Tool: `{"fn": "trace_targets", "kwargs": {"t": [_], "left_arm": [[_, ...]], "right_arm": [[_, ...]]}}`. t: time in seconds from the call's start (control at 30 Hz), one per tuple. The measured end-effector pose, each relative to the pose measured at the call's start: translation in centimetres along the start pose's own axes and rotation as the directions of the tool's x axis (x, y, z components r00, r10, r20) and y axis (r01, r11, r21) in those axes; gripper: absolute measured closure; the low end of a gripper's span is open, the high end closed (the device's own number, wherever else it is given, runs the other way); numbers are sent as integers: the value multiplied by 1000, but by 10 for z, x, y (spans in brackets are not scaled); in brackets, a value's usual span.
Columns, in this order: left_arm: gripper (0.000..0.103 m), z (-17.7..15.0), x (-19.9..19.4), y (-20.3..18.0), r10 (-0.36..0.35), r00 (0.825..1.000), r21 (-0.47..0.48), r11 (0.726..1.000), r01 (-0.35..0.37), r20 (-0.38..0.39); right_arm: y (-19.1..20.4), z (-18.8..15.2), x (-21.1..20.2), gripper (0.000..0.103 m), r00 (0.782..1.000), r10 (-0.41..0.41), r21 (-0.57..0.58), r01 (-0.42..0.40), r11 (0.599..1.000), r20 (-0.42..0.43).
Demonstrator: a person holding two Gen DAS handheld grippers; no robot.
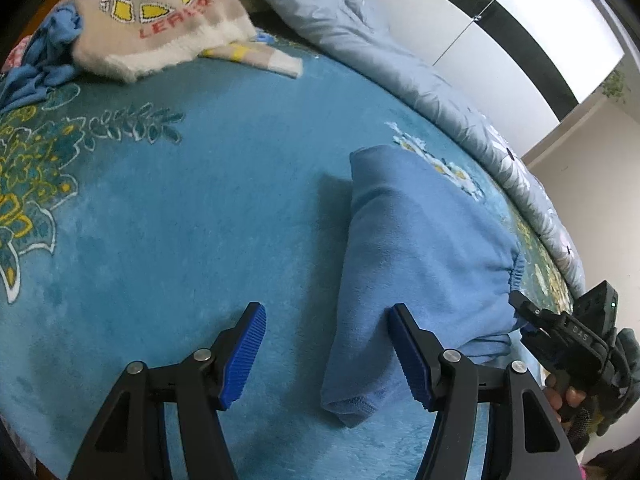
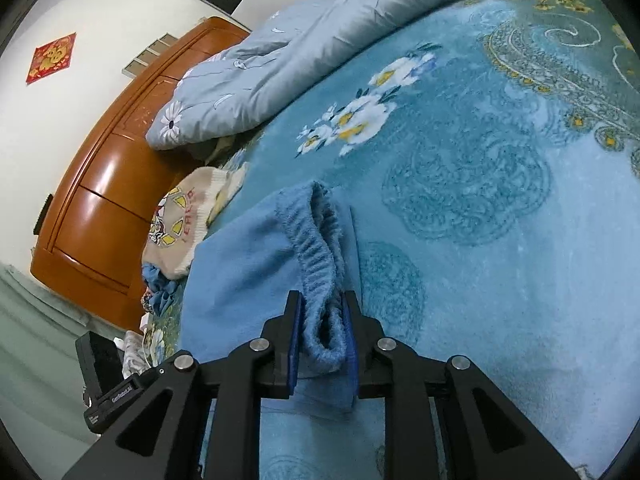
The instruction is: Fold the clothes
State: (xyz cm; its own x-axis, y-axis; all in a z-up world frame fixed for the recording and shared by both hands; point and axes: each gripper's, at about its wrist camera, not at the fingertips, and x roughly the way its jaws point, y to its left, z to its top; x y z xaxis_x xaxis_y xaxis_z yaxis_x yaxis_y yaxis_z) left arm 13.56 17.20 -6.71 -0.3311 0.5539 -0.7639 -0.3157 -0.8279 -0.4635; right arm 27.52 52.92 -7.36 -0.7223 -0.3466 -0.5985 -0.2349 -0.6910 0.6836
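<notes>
A light blue fleece garment (image 1: pixel 424 248) lies folded lengthwise on the teal flowered blanket (image 1: pixel 180 208). My left gripper (image 1: pixel 325 314) hovers open over the garment's near left edge; its right finger (image 1: pixel 408 356) is above the cloth and its left finger is above the blanket. In the left wrist view, my right gripper (image 1: pixel 520 306) comes in from the right at the gathered elastic waistband (image 1: pixel 514 270), with a hand on its handle. In the right wrist view, the right gripper (image 2: pixel 322 300) is shut on that waistband (image 2: pixel 320 256), which bunches up between the pads while the rest of the garment (image 2: pixel 240 280) spreads out to the left.
A beige knitted sweater with a cartoon print (image 1: pixel 160 20) and a crumpled blue cloth (image 1: pixel 44 64) lie at the far left of the bed. A grey-blue quilt (image 1: pixel 360 40) runs along the far side. A wooden headboard (image 2: pixel 108 208) stands beyond the sweater.
</notes>
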Motion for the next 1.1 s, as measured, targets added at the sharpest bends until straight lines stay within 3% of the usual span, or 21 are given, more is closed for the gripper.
{"fn": "trace_targets", "kwargs": {"t": [0.1, 0.2, 0.3, 0.4, 0.5, 0.63, 0.83, 1.03, 1.1], "left_arm": [[35, 4, -11, -7, -20, 999, 35, 999, 19, 31], [35, 16, -23, -19, -56, 995, 87, 995, 49, 83], [35, 32, -22, -46, -82, 991, 150, 987, 67, 101], [35, 41, -7, -71, -132, 989, 210, 971, 115, 66], [35, 40, 12, -82, -110, 994, 247, 963, 104, 10], [35, 36, 31, -85, -94, 995, 272, 957, 98, -28], [35, 36, 48, -63, -121, 989, 177, 975, 134, -85], [35, 34, 36, -68, -116, 990, 161, 979, 127, -74], [35, 34, 25, -62, -144, 988, 127, 981, 150, -51]], "right_arm": [[8, 3, -10, 72, 999, -38, -51, 39, 998, 12], [20, 10, -25, 70, 992, -99, -109, 107, 988, 74], [38, 16, -26, 70, 988, -109, -173, 127, 977, 112], [62, 18, -8, 70, 992, -90, -249, 108, 962, 84], [73, 17, 11, 69, 993, -98, -301, 112, 947, 61], [62, 23, 26, 69, 992, -121, -277, 127, 952, 40], [57, 23, 41, 69, 990, -139, -283, 136, 949, 12], [54, 23, 37, 69, 992, -129, -270, 123, 955, -4], [55, 21, 31, 69, 992, -127, -268, 122, 956, -1]]}}
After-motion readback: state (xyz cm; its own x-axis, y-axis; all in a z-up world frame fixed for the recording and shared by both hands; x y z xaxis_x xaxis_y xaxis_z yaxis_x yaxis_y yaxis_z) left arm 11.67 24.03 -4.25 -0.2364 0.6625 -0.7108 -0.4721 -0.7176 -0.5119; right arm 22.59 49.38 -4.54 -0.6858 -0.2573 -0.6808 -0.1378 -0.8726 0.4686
